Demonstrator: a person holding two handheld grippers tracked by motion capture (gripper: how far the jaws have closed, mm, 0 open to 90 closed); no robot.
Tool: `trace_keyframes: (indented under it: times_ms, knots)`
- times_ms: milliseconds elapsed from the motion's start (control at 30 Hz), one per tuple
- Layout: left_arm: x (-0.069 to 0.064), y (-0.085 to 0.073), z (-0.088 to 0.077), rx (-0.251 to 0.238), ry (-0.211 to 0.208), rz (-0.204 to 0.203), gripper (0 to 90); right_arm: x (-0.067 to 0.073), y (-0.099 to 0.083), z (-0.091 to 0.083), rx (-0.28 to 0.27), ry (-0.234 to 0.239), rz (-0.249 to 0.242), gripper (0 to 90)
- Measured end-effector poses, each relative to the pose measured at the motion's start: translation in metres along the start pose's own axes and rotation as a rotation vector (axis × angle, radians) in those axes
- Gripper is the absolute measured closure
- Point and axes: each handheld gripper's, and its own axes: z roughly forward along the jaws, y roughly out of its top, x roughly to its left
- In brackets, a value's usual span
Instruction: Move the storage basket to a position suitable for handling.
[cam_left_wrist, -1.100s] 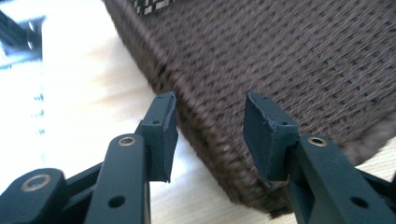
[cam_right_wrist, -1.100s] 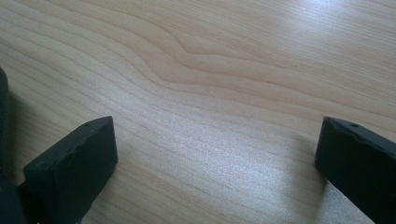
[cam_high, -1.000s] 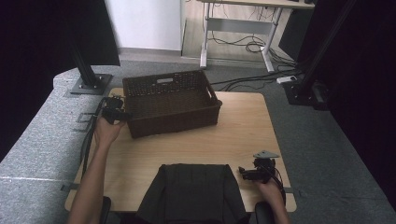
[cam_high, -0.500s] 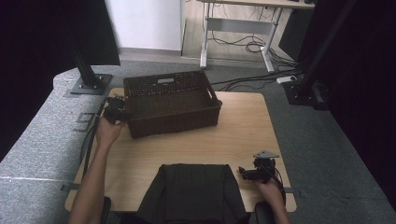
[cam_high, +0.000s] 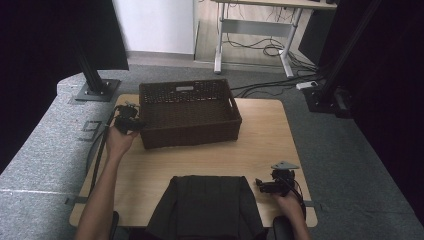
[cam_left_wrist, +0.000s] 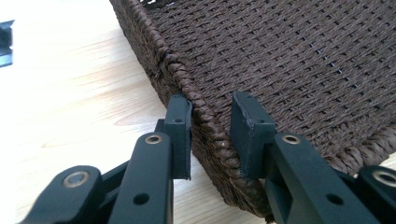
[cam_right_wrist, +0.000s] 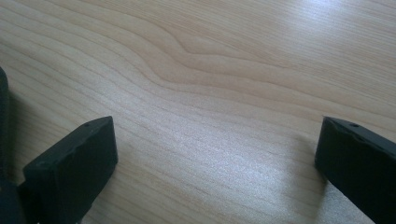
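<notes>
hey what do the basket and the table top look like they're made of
The basket looks like dark brown woven wicker or paper cord, matte, with a braided rim. The table top looks like pale wood or a wood-look laminate, smooth with a slight sheen and visible grain.

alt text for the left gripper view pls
The left gripper grips the braided rim of a dark brown woven basket, one black jaw outside the wall and one inside. Pale wooden table lies to the left of the basket.
</notes>
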Motion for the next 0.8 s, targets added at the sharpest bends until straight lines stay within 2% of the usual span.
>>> trace_keyframes:
  times_ms: [233,500,800]
  knots:
    - [-0.011,-0.002,0.0,-0.013,-0.037,0.015,69.7,0.0,0.0,0.0,0.0,0.0,0.0,0.0]
    - [-0.026,-0.006,-0.003,-0.016,-0.06,0.041,69.6,0.0,0.0,0.0,0.0,0.0,0.001,0.0]
    - [-0.041,-0.012,-0.009,-0.011,-0.093,0.089,69.4,0.0,0.0,0.0,0.0,0.0,0.001,0.0]
